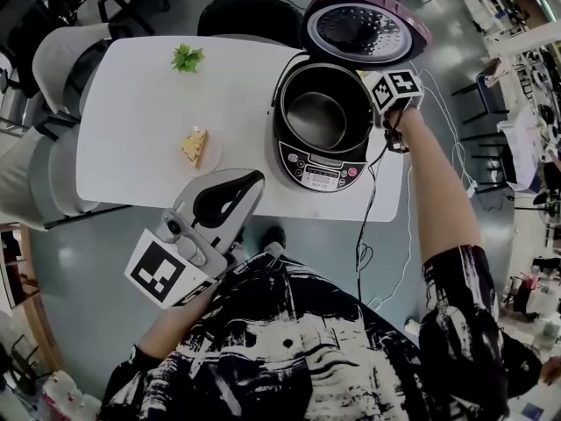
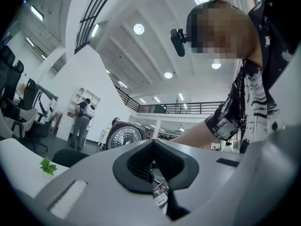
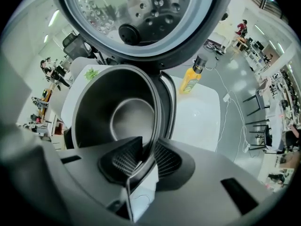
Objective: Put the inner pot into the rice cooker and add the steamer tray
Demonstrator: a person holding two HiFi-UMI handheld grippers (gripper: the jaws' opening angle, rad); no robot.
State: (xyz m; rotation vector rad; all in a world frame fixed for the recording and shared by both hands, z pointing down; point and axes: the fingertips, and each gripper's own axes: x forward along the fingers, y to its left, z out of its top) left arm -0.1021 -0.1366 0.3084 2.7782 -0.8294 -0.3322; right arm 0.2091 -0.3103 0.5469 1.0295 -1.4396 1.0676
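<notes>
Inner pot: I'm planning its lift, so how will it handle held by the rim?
The dark metal inner pot looks rigid; its thin rim holds shape between the right tongs. Pinched at one edge, it would probably tilt. Its smooth, glossy wall may slip.

Maroon rice cooker [image 1: 320, 169], white table [image 1: 131, 130]

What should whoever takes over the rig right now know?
Left claw: shut, empty, held short of the table.
Right claw: pointing down, shut on the inner pot at its rim.
Things: the inner pot sits inside the rice cooker, whose lid is up.
Done: pot in, apparently seated.
Left: release the rim, then add the steamer tray. No view shows the tray.
</notes>
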